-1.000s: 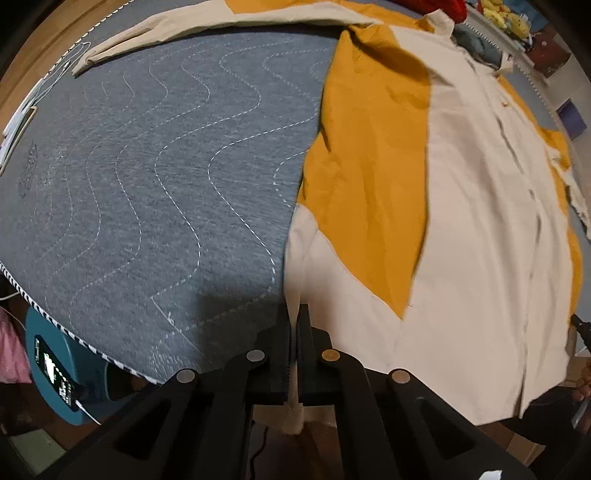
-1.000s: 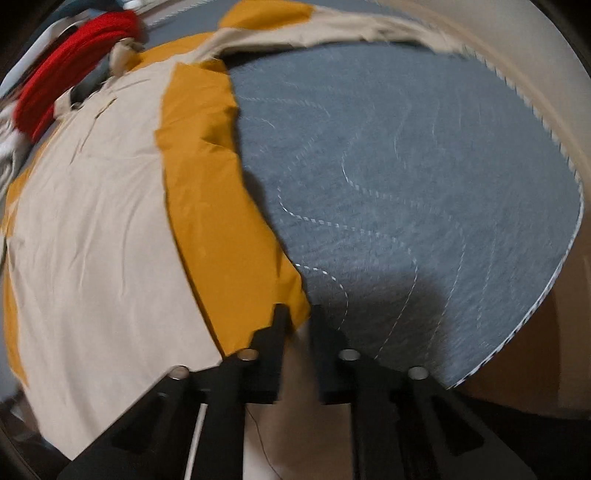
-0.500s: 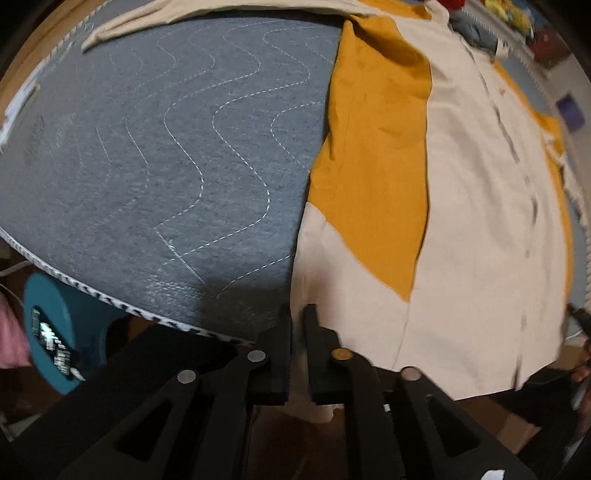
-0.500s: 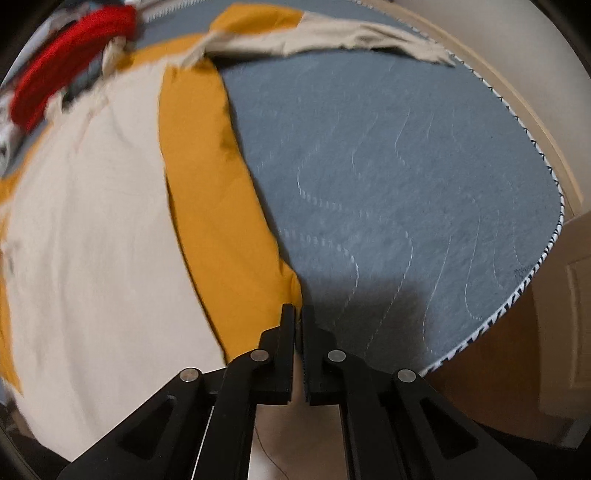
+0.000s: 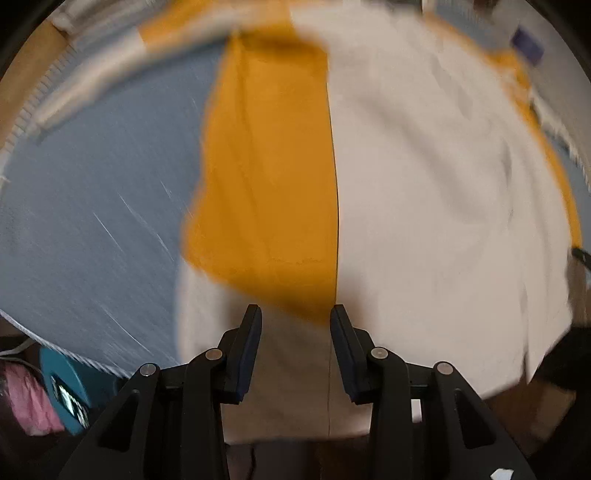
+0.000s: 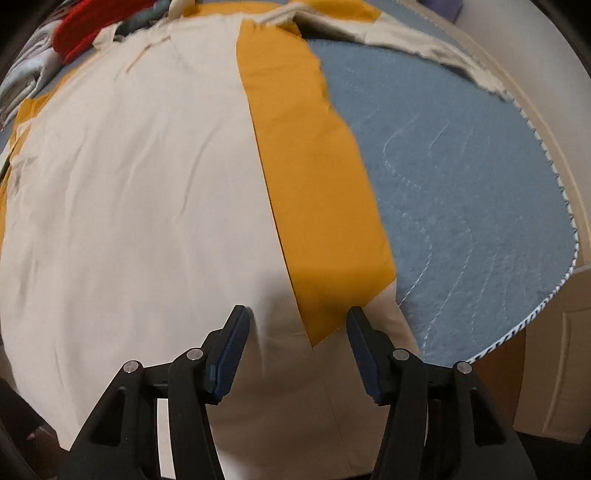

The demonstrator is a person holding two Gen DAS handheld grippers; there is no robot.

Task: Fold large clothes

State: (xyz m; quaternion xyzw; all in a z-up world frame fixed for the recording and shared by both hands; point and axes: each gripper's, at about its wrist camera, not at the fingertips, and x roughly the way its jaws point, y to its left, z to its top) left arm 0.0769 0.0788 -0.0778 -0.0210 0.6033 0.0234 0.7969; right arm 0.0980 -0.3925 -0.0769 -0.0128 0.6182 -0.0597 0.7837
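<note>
Both my grippers — left gripper [image 5: 295, 317] and right gripper [image 6: 299, 319] — have just been opening; jaws apart, nothing pinched. Below them the cream-and-mustard cotton shirt [image 6: 147, 177] lies flat at frame centre on the grey-blue quilted mat [image 6: 461, 177] — its hem nearest my fingers.

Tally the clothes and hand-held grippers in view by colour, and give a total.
Cream and mustard shirt: 1
Red garment: 1
Grey garment: 1
Black hand-held grippers, left and right: 2
Total: 5
</note>
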